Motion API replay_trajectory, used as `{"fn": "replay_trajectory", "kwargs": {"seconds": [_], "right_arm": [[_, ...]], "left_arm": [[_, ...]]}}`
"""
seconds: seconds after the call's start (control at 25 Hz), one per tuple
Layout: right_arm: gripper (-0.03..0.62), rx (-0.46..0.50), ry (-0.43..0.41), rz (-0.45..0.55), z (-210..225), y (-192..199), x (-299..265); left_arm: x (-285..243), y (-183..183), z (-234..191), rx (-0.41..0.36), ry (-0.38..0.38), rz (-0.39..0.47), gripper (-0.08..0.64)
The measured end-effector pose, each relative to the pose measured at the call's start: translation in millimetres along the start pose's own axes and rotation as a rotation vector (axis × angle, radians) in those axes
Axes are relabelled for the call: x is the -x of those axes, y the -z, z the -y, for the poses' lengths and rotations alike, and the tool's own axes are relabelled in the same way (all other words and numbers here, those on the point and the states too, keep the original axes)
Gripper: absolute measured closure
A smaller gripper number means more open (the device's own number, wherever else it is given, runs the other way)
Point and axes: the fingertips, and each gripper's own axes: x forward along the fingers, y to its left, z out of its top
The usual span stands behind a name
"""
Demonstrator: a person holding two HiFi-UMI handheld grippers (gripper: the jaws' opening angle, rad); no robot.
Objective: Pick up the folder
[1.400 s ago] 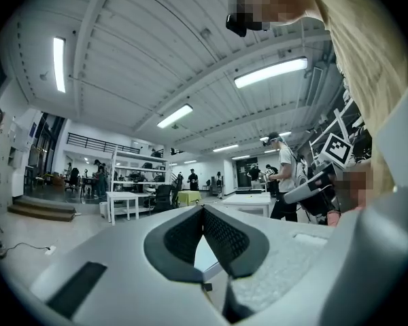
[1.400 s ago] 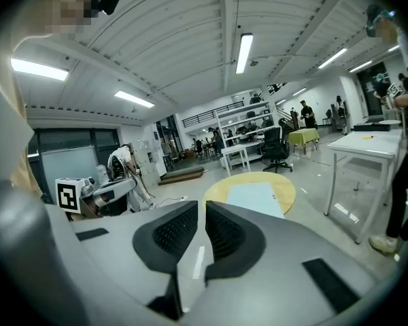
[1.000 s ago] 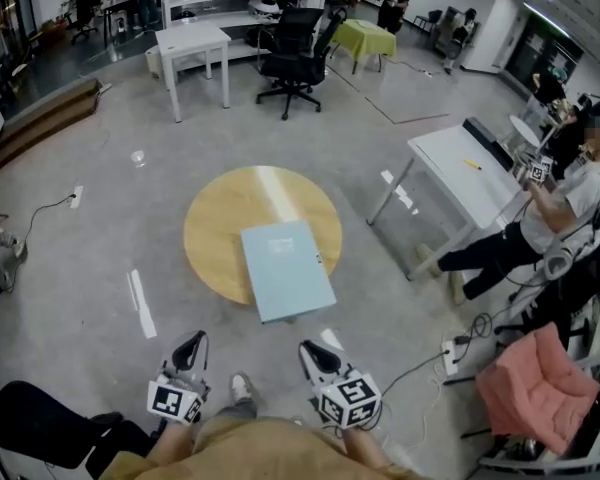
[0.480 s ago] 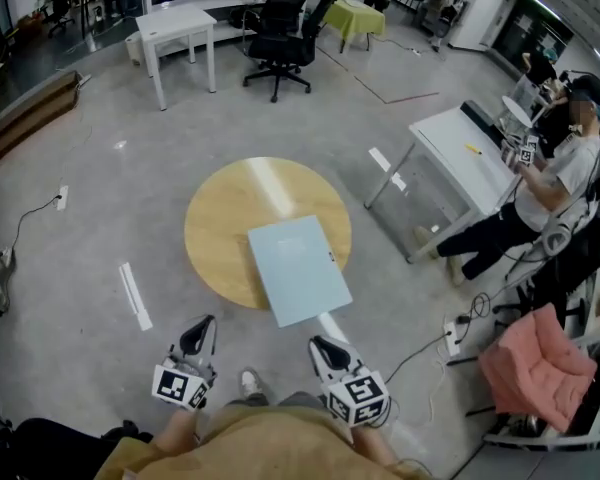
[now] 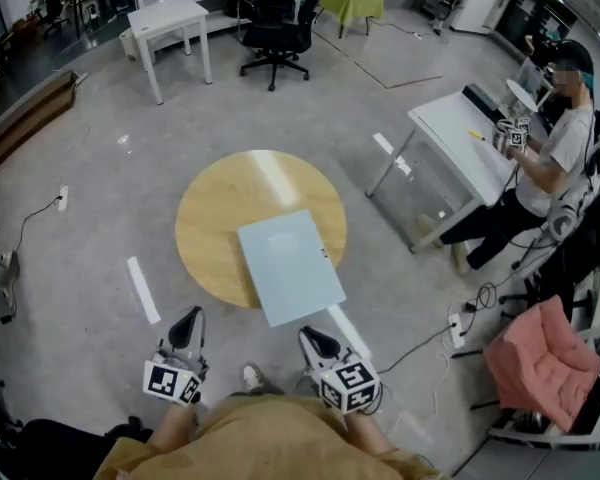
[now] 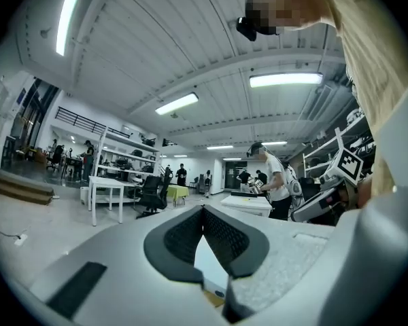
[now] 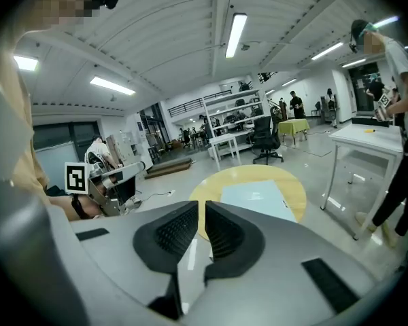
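Note:
A light-blue folder (image 5: 290, 265) lies flat on the near right part of a round wooden table (image 5: 220, 218), its near corner overhanging the rim. My left gripper (image 5: 187, 323) is held low by my body, short of the table's near edge and left of the folder, its jaws shut and empty. My right gripper (image 5: 315, 340) hangs just before the folder's near corner, shut with nothing in it. In the right gripper view the folder (image 7: 255, 199) lies ahead beyond the jaws (image 7: 201, 212). A strip of the folder (image 6: 211, 263) shows below the left gripper's (image 6: 204, 212) tips.
A white table (image 5: 470, 158) stands to the right, with a person (image 5: 550, 158) sitting at it. A pink cushioned seat (image 5: 540, 363) and floor cables (image 5: 455, 320) are at the near right. A black office chair (image 5: 275, 18) and another white table (image 5: 165, 18) stand far back.
Both grippers have come forward, closer to the table's near edge and the folder. Their jaws have stayed shut. The folder has not moved on the table.

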Motion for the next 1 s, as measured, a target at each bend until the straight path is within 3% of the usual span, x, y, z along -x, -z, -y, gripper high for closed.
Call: {"fn": "replay_trajectory", "kwargs": {"seconds": [0.24,0.4,0.64,0.8,1.0], "right_arm": [[0.569,-0.010,-0.028,0.004,27.5,-4.7,-8.1],[0.569,-0.092,-0.097,-0.022,28.7,4.7,-19.8],[0.458,-0.310,-0.274,-0.076,18.4,27.6,-36.0],[0.377,-0.581,-0.390,-0.089,19.9,54.2,-48.0],[0.334,-0.814,-0.400,-0.079,40.2,92.4,-65.9]], "left_arm": [[-19.1,-9.4,6.8,-0.028,-0.017,0.005,0.557],[-26.5,-13.0,6.4,-0.033,-0.021,0.000,0.557],[-29.6,-1.6,5.1,-0.032,-0.023,-0.040,0.557],[-27.5,1.7,4.0,-0.031,-0.031,-0.051,0.557],[-22.6,5.7,4.0,-0.038,-0.035,-0.072,0.557]]}}
